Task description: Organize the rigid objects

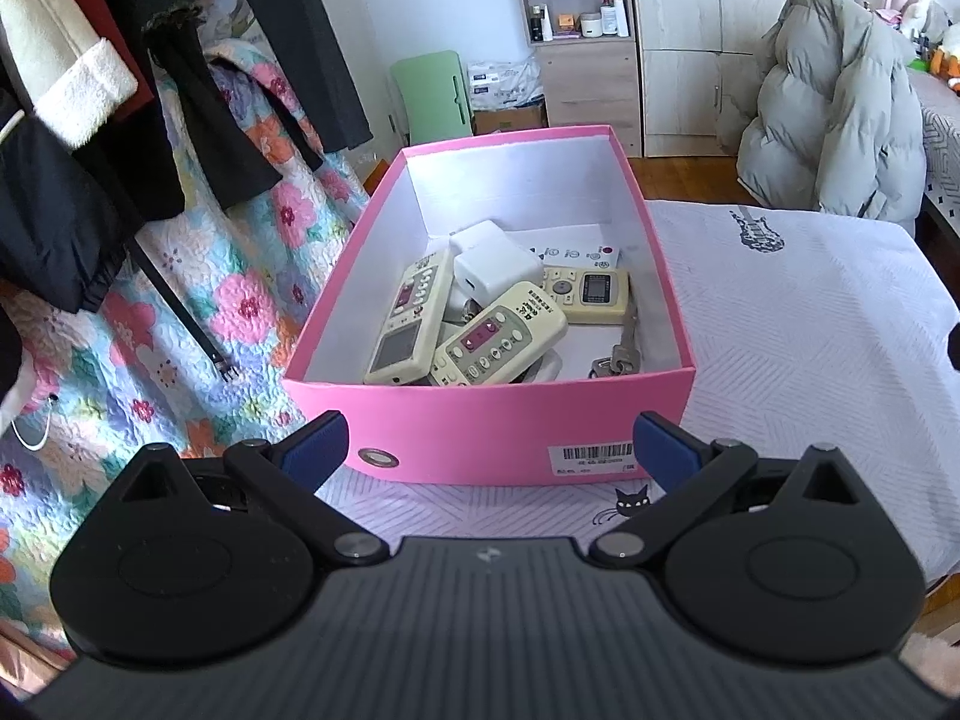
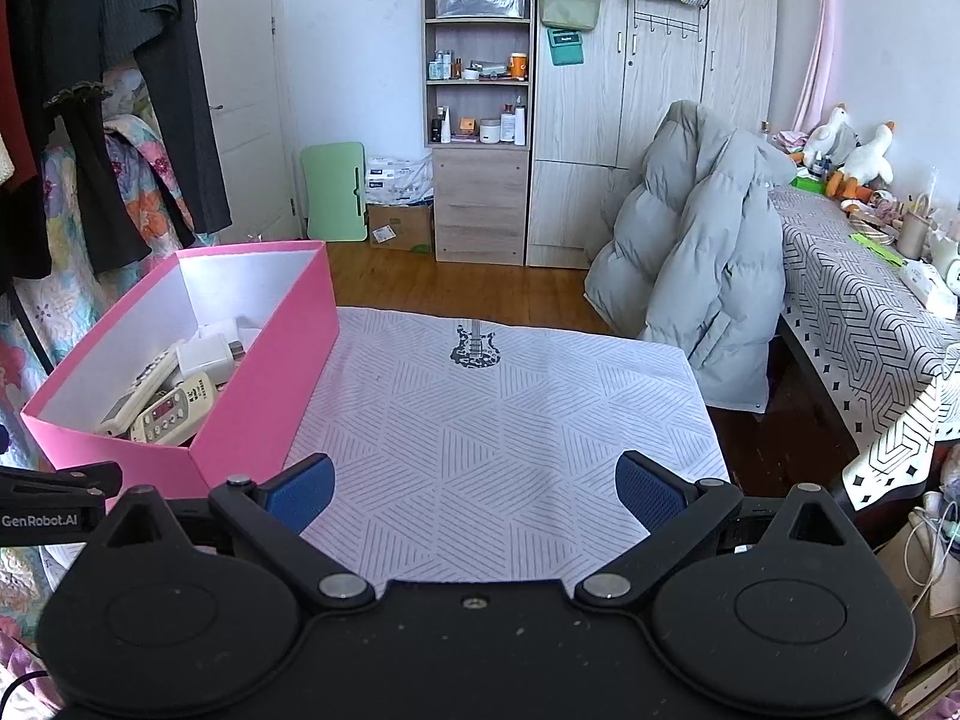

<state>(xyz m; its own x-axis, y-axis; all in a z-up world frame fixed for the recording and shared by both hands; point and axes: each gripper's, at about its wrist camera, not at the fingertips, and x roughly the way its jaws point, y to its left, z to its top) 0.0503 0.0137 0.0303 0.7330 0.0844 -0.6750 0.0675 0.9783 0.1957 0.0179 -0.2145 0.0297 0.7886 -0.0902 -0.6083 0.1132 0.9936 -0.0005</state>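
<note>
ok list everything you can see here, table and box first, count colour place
box: 1, pink outside, white inside, left part of the table
remotes: 3, cream, inside the box
chargers: 2 showing, white, in the box behind the remotes
keys: 1 bunch, metal, box's near right corner
tablecloth: 1, white with grey lines, on the table
jacket: 1, grey, over a chair past the table
shelf: 1, wood, far wall
left gripper: 1, black, blue pads, open, facing the box
right gripper: 1, black, blue pads, open, over the tablecloth

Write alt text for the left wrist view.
An open pink box on a white patterned cloth holds three remote controls, white chargers and keys; the left gripper hovers open before it.
</note>
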